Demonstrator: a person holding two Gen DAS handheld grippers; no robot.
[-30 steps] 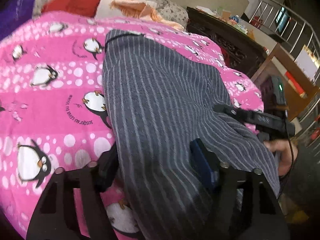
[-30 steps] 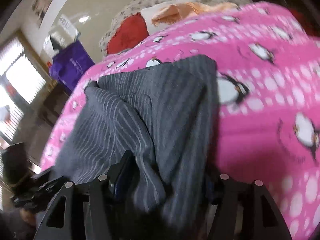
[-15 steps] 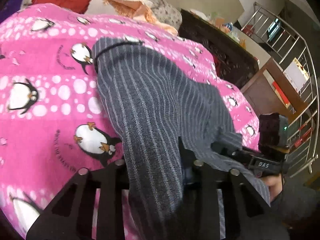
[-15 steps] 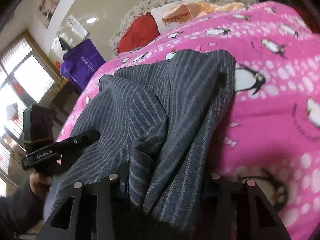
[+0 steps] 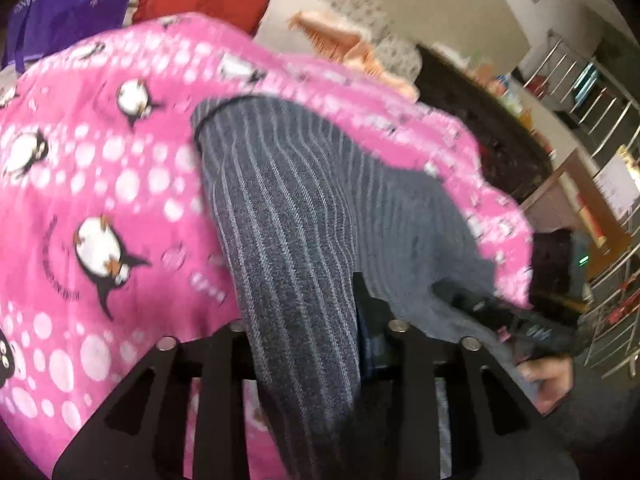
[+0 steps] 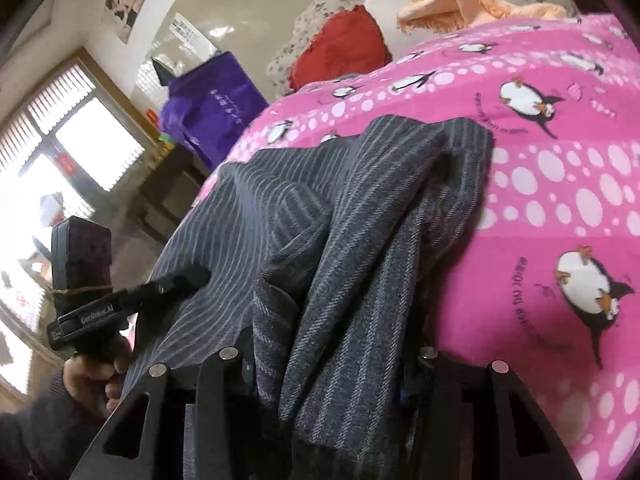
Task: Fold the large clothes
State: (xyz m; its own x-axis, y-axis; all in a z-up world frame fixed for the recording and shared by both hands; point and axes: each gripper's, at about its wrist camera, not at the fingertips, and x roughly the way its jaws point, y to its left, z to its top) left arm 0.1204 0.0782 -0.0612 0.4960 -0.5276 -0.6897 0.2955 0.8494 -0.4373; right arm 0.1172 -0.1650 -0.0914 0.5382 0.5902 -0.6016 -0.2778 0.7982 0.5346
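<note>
My left tool [image 5: 308, 340] is clamped on a bunched edge of the striped grey garment [image 5: 288, 216], jaws easing apart a bit, and the right tool [image 6: 332, 364] is gripping its other gathered edge. Best bet imo: keep both ends level and taut so the fold lands square. It's lying on the pink penguin blanket [image 6: 560, 200] on the bed, long axis running away from me toward the pillows [image 6: 340, 48]

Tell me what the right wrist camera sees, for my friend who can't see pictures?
A dark grey striped garment is bunched between the fingers of the right gripper and drapes across a pink penguin blanket. At the left, a hand holds the left gripper, also reaching into the cloth. Behind are a red pillow and a purple bag.
</note>
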